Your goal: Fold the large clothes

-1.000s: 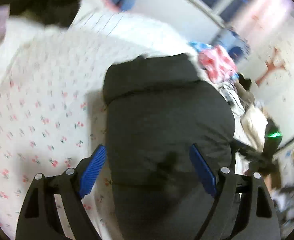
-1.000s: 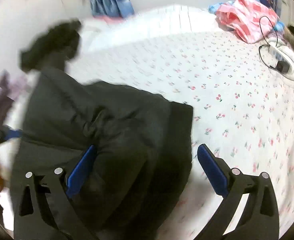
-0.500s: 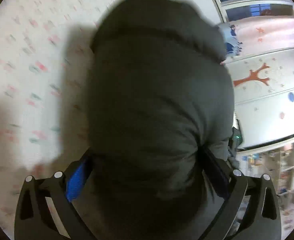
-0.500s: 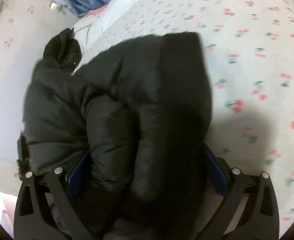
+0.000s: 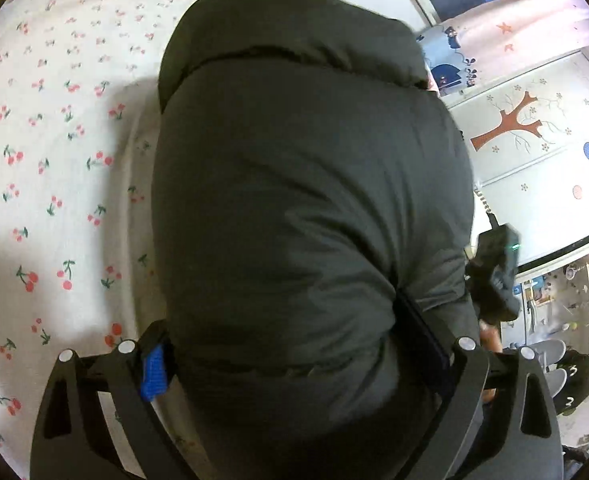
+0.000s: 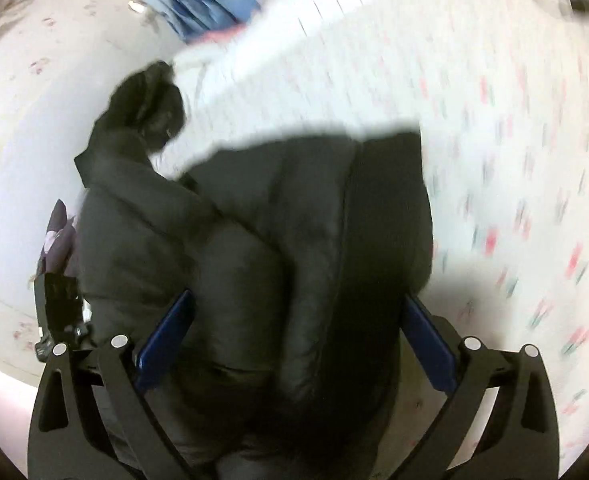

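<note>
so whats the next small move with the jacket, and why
Probably close the left hand-held gripper on the jacket. Its jaws are closing and straddle a thick folded bundle lying on the cherry-print sheet, and the right hand-held gripper straddles the other side, so a firm hold should come before lifting.

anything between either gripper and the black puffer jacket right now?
Nothing visible. The black puffer jacket already bulges between the fingers of both the left gripper, whose jaws are closing, and the right gripper, on the cherry-print bedsheet.
</note>
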The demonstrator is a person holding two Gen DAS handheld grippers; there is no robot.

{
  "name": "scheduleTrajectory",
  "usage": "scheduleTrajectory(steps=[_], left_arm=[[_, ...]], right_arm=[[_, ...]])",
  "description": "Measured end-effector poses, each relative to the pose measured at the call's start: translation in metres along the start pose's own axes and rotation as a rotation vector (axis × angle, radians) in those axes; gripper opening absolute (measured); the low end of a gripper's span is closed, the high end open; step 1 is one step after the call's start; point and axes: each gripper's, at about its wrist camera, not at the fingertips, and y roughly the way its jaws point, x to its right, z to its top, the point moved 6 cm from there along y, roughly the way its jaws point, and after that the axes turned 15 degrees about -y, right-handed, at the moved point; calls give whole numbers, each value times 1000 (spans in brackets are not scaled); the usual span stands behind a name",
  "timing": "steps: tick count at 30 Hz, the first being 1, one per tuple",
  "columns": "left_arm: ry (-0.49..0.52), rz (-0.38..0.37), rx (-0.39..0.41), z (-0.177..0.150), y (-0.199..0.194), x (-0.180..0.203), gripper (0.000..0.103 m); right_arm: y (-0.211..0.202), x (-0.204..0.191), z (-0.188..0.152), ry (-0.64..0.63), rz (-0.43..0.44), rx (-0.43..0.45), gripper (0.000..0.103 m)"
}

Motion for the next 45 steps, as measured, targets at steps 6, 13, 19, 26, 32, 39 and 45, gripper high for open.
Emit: scheduleTrajectory(steps=[6, 13, 19, 26, 32, 39, 45], left_arm=[[62, 70, 43, 3, 8, 8, 93], [204, 240, 175, -6, 0, 20, 93], [338, 371, 353, -26, -40, 47, 93], [475, 444, 421, -63, -64, 84, 93], [579, 495, 396, -103, -57, 98, 93], [619, 578, 322, -119, -28, 81, 93], [637, 595, 305, -122, -24, 73, 93]], right_arm=[[52, -1, 6, -137, -201, -129, 97], [20, -1, 0, -112, -203, -93, 97], [-29, -60, -43, -239, -220, 26, 97], [-4, -62, -71, -193, -226, -119, 97], [-59, -80, -69, -210, -267, 21, 97], [-62, -66, -111, -193, -251, -103, 97], [-32, -77, -89, -208, -255, -128, 97]])
